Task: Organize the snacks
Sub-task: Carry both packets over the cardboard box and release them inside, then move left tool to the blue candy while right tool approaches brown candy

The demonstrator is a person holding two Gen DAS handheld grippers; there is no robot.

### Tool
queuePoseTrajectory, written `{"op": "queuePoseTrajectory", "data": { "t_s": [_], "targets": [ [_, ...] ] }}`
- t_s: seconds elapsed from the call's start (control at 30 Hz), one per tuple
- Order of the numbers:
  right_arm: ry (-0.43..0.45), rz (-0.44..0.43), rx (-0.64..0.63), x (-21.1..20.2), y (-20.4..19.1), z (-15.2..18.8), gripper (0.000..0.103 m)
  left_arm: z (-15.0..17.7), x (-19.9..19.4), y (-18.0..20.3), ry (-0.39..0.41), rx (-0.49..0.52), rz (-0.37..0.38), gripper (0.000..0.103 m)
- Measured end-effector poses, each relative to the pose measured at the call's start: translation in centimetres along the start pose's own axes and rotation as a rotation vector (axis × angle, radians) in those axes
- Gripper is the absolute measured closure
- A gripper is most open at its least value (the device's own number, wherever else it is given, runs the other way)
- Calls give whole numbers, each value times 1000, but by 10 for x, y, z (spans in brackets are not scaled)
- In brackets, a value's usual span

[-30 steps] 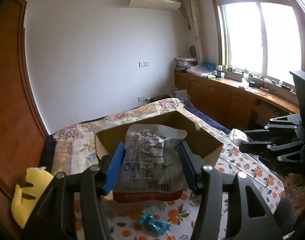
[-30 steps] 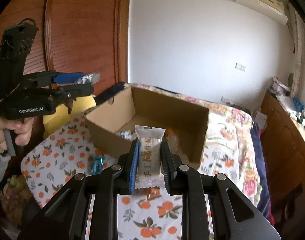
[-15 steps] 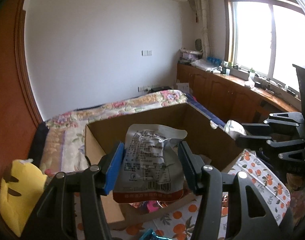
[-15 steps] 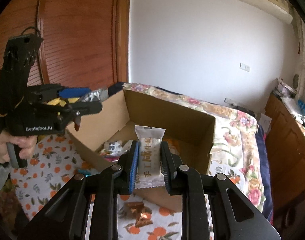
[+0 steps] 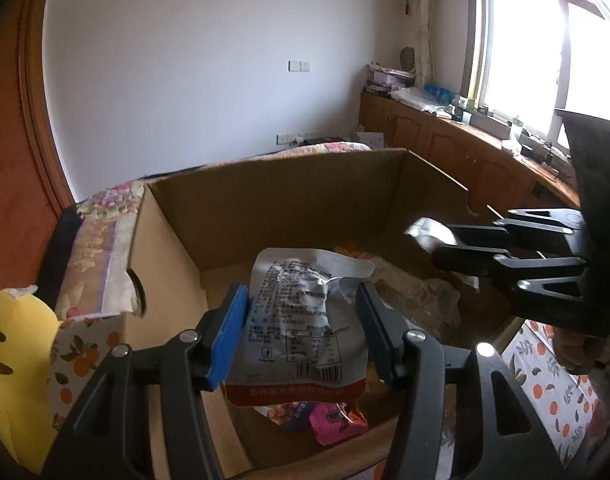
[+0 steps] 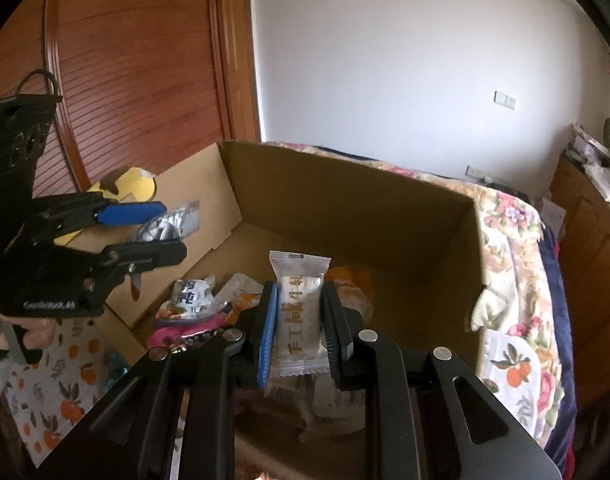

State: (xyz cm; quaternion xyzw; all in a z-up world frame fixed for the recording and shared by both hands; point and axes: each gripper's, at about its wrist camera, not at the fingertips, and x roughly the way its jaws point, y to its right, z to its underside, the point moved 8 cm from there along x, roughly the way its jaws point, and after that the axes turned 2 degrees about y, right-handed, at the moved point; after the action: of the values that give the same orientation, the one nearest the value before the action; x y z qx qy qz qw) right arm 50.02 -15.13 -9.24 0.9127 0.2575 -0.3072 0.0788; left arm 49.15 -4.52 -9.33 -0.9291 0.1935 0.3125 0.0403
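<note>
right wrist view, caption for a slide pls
Right gripper holds white snack bar over cardboard box.

Daylight pours from the blown-out window [image 5: 545, 56], leaving the cardboard box [image 5: 289, 200] interior dim beside it. Fisheye bending curves the wardrobe [image 6: 137, 64]; corners vignette black, near parts look soft.

The left gripper [image 5: 303, 330] points forward and slightly down, its two fingers closed on a silver pouch [image 5: 301, 320] held upright between the blue pads. The right gripper [image 6: 299, 328] is likewise clamped on a white bar packet [image 6: 301, 316], standing upright between its fingers. Both grippers sit close together, the left one's handle gripped by a hand [image 6: 9, 330].
</note>
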Motion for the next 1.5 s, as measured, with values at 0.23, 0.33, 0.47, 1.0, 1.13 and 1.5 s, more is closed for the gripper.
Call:
{"op": "queuePoseTrajectory", "data": {
  "t_s": [0.23, 0.33, 0.47, 1.0, 1.13, 1.5],
  "targets": [
    [-22, -14, -7, 17, -8, 7, 83, 10, 7, 2, -21, 7, 13, 46],
    [-27, -3, -15, 18, -8, 7, 83, 10, 6, 2, -20, 4, 9, 45],
    [-40, -3, -12, 19, -6, 7, 81, 10, 3, -1, -16, -3, 16, 44],
    [-2, 46, -42, -21, -16, 11, 70, 6, -42, 4, 32, 9, -15, 38],
    [13, 29, -27, -47, -24, 20, 67, 9, -60, 11, 48, 9, -14, 38],
    [17, 12, -4, -91, -40, 55, 54, 39, -89, 25, 65, 17, -19, 36]
  ]
}}
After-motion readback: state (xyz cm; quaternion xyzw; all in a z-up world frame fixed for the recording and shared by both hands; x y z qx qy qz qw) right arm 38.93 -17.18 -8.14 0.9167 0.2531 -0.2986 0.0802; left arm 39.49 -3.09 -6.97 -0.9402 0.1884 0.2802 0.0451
